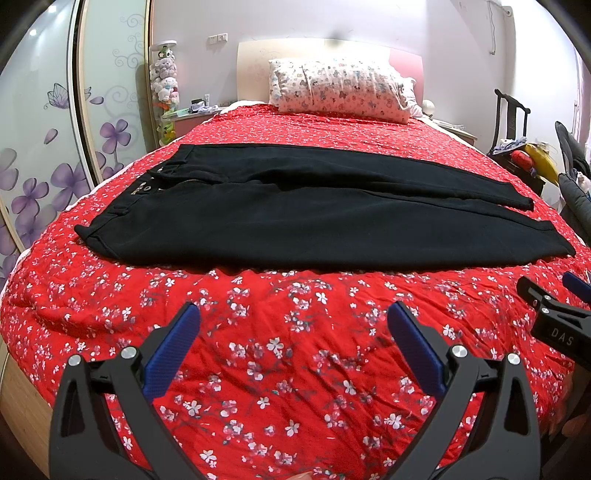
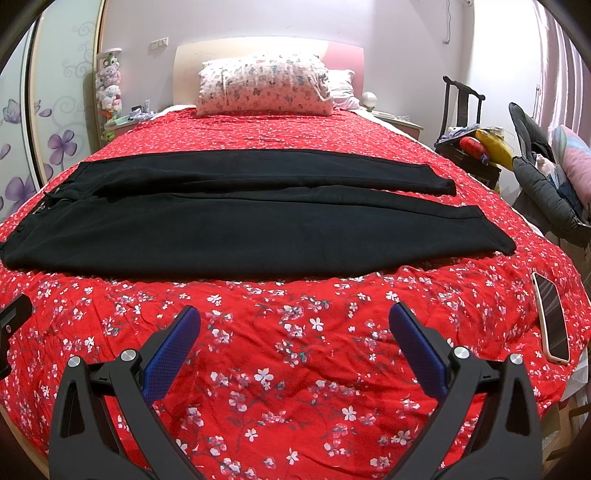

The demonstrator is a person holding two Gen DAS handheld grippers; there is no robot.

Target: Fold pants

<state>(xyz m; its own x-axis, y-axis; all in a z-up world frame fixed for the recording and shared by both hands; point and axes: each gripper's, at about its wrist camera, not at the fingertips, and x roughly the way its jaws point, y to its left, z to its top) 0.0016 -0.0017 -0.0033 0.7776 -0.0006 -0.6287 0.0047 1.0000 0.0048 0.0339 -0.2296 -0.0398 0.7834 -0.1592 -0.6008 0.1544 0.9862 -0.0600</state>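
Red bedspread [image 1: 280, 369], "DAS"-marked right gripper [image 1: 554, 291]

Bedroom with pale pink walls [image 2: 406, 29], evenly lit. Bed under a red bedspread [image 2: 295, 350] printed with white blossoms, patterned pillow [image 2: 264, 83] against a cream and pink headboard [image 2: 343, 55]. On the left, sliding wardrobe doors [image 1: 44, 129] painted with purple flowers and a butterfly, beside them a tall column of soft toys [image 1: 165, 79] and a bedside table [image 1: 192, 118]. On the right, a dark wooden chair [image 2: 463, 110] piled with bright items, heaped cushions [image 2: 546, 184] near the bed edge.
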